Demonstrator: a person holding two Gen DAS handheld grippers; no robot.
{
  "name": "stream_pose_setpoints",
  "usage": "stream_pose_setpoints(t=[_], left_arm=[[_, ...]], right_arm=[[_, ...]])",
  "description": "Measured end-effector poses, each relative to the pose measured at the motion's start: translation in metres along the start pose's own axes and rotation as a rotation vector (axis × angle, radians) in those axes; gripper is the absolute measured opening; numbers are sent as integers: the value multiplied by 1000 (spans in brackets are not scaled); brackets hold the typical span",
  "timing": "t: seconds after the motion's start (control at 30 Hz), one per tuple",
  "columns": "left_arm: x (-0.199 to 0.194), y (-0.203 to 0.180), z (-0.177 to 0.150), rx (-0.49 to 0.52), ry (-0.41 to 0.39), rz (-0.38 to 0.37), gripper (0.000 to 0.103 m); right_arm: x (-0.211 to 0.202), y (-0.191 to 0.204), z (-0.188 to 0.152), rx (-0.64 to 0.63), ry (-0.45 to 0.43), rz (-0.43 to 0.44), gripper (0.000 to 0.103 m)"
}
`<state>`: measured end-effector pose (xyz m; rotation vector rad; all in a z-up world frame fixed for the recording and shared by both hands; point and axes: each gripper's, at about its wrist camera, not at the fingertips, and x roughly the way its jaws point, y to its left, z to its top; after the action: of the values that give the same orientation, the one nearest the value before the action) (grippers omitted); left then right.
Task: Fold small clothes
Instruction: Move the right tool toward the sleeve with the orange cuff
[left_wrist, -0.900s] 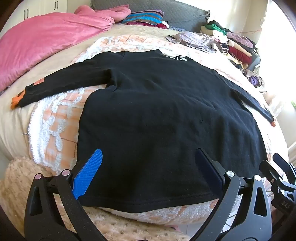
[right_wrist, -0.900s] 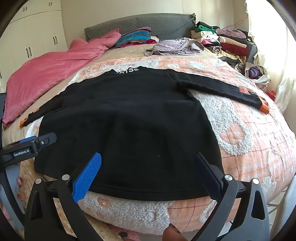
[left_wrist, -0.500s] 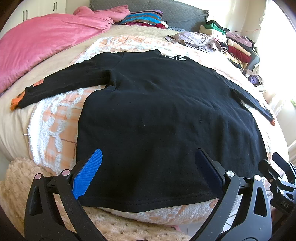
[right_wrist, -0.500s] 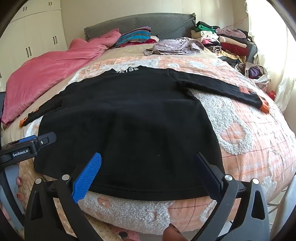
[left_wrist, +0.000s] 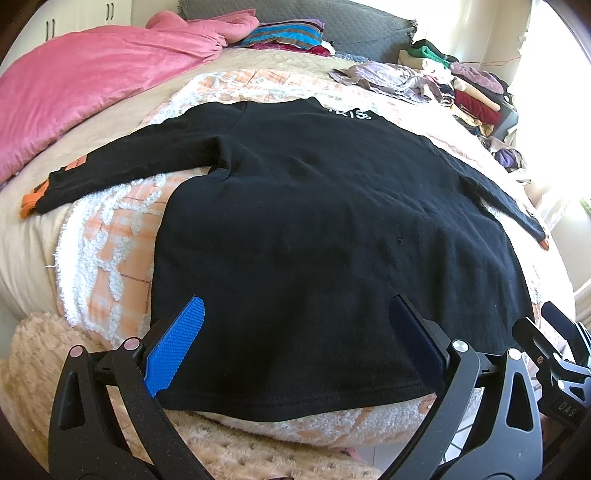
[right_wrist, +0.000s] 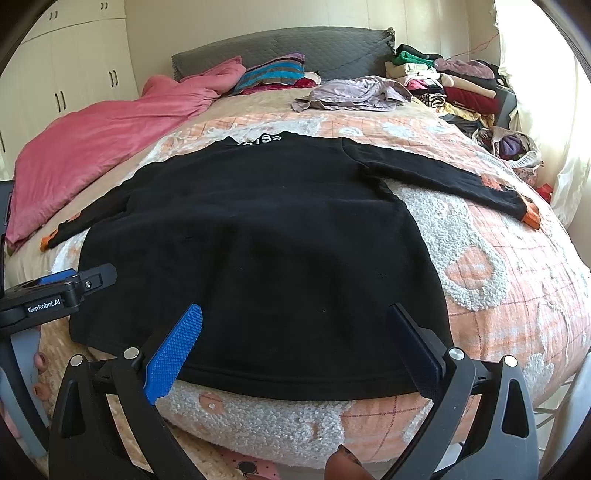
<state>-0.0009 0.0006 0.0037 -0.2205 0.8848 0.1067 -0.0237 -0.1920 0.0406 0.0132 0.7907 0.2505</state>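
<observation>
Spread flat on an orange-and-white bedspread (right_wrist: 498, 280), a black long-sleeved sweatshirt (left_wrist: 325, 221) lies sleeves out; left gripper (left_wrist: 299, 347) and right gripper (right_wrist: 295, 350) hover wide-fingered at its hem.

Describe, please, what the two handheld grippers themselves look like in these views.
Both the left gripper and right gripper have matte black triangular frames with cut-out windows and silver pivot pins. Each carries two flat fingers with textured pads, one bright blue, the other looking dark navy. The left gripper's body, seen from the right view, bears a white "GenRobot.AI" label.
</observation>
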Motion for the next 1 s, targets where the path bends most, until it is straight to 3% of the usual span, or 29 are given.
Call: stream_pose_setpoints(t=[0.33,0.7,1.0], left_arm=[[-1,-2,1,1,-1,-1,94],[12,-6,26,14,9,5,94],[25,-13,54,25,10,6,94]], right_arm=[[6,3,5,-13,11,-8,99],[22,2,30,-2,46,-11,99],[35,-5,58,33,-5,-7,99]])
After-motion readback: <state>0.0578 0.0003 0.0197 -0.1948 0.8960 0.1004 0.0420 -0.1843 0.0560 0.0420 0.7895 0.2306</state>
